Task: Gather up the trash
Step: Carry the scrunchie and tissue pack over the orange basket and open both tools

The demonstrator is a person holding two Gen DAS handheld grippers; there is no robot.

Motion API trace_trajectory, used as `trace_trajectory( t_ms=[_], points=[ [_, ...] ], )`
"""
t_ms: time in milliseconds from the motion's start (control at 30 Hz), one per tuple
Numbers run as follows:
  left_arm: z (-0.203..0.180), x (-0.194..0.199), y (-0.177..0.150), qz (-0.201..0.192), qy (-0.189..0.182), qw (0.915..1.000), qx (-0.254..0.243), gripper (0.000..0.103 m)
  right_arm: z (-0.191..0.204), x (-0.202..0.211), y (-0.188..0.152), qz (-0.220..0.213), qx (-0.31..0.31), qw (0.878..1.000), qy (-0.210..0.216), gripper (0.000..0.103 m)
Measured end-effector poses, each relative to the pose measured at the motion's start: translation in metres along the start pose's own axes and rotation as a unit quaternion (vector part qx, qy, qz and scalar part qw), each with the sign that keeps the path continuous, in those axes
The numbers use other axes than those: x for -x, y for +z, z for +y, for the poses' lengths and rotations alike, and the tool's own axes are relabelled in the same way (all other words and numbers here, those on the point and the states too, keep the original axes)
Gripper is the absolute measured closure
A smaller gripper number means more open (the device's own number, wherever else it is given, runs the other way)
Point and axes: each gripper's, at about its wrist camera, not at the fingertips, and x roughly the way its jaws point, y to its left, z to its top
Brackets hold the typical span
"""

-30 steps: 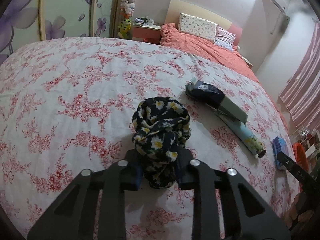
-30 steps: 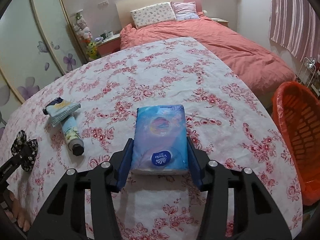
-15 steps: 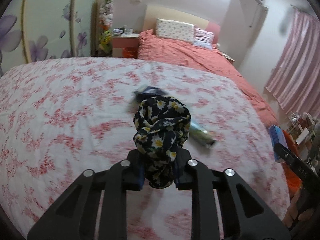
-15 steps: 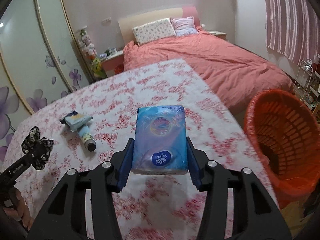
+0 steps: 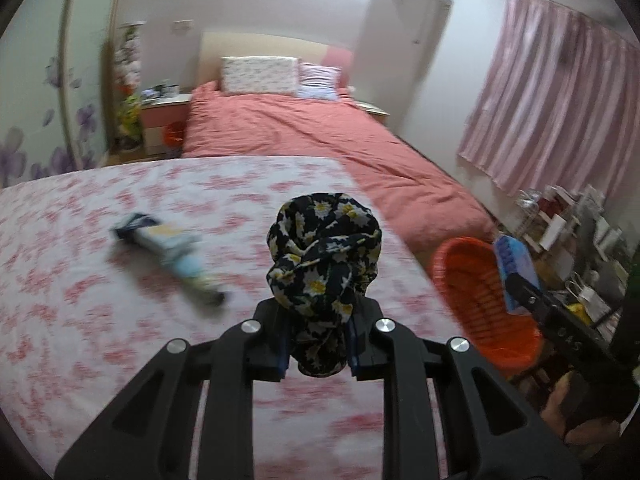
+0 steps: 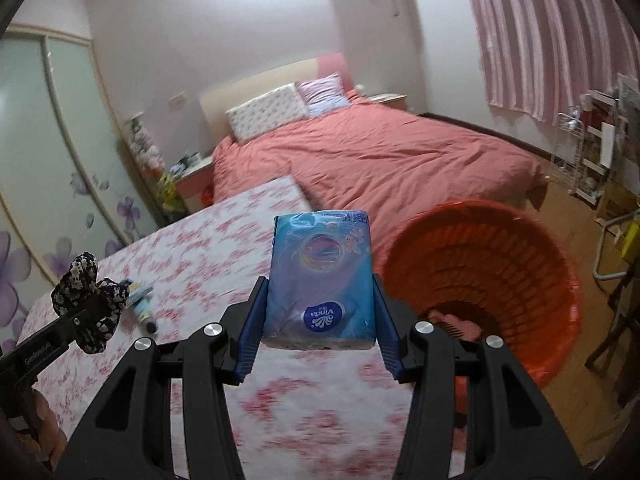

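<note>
My left gripper is shut on a black scrunchie with daisy print, held up above the floral sheet. My right gripper is shut on a blue tissue pack, lifted over the sheet's right edge. An orange basket stands on the floor just right of the pack; something reddish lies in its bottom. In the left wrist view the basket sits at the right, with the right gripper and its tissue pack above its far rim. The right wrist view shows the left gripper and scrunchie at far left.
A tube and a dark packet lie on the floral sheet. Behind is a bed with a salmon cover and pillows. A wire shelf rack and clutter stand at the right by pink curtains. Wardrobe doors line the left.
Both grippers have risen and swung right, still holding the scrunchie and the tissue pack. The orange basket has come much closer in both views; the tube now lies off to the left.
</note>
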Motion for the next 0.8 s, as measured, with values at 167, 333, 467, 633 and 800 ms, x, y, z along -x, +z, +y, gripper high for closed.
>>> trace_trajectory(
  t_ms=[167,333,467,633,800],
  points=[
    [-0.048,-0.014,0.002,0.006,-0.044,0.9988,-0.022,0.081,-0.029,0.001,0.005,-0.013,-0.024,0.999,-0.021,0.053],
    [-0.092,-0.036,0.004,0.017,-0.082,0.9955,-0.045,0.081,-0.056,-0.002,0.012,-0.023,-0.051,0.998,-0.032,0.053],
    [-0.122,-0.054,0.008,0.025,-0.108,0.9918,-0.063,0.081,-0.075,-0.005,0.016,-0.029,-0.066,0.997,-0.036,0.053],
    [-0.157,-0.085,0.015,0.043,-0.141,0.9847,-0.093,0.081,-0.099,-0.015,0.019,-0.032,-0.093,0.994,-0.040,0.053],
    [-0.182,-0.123,0.008,0.070,-0.160,0.9760,-0.130,0.081,-0.122,-0.024,0.019,-0.027,-0.118,0.992,-0.042,0.053]
  ],
)
